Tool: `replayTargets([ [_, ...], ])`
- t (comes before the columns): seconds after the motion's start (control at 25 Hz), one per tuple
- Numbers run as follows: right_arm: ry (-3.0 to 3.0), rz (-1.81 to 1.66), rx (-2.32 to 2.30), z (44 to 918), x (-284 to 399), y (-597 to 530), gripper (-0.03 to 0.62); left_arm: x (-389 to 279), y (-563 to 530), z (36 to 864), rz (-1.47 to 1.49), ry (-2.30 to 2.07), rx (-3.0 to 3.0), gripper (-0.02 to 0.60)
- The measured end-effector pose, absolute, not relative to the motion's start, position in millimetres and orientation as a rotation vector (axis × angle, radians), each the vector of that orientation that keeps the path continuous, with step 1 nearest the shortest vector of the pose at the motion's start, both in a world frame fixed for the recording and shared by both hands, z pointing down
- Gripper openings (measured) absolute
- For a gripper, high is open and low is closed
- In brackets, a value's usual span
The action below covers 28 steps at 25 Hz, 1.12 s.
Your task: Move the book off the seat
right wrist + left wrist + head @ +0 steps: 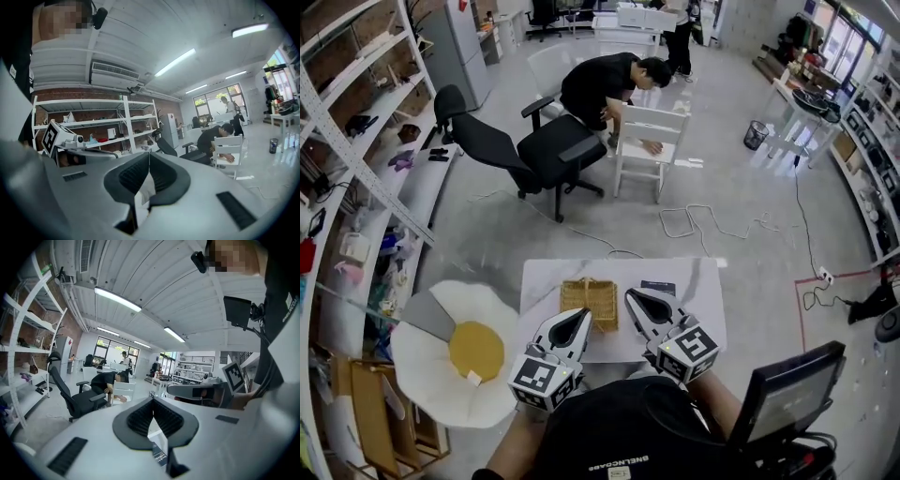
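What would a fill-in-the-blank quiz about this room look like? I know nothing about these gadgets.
1. The left gripper and right gripper both have their jaws ____.
2. The fried-egg-shaped cushion beside the table has a ____ centre.
3. The person in black leans over a chair coloured ____.
4. The office chair next to that person is ____.

Missing words: shut; yellow; white; black.

You have a wicker basket [589,302] on the marble surface [689,281] before you, white shelving [366,164] at your left, and cables [712,230] across the floor [487,244].
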State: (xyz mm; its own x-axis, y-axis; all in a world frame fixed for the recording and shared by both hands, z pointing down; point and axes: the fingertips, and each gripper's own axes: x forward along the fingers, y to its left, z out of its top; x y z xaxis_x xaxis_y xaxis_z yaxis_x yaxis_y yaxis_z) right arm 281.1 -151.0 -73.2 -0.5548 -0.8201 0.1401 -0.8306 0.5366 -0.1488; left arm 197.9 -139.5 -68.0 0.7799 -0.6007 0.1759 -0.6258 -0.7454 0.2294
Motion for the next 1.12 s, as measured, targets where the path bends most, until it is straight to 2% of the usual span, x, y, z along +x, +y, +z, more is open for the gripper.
replayTargets([
  [0.52,-2.746,0.278,1.515,-109,281,-151,0.014,203,-151,-105,0.025,-0.960,2.739,0.006],
  [1.12,-2.718,0.289,1.552,-102,293,-143,0.015,217,-145,-91,0.075,-0.909,2.751,0.006],
])
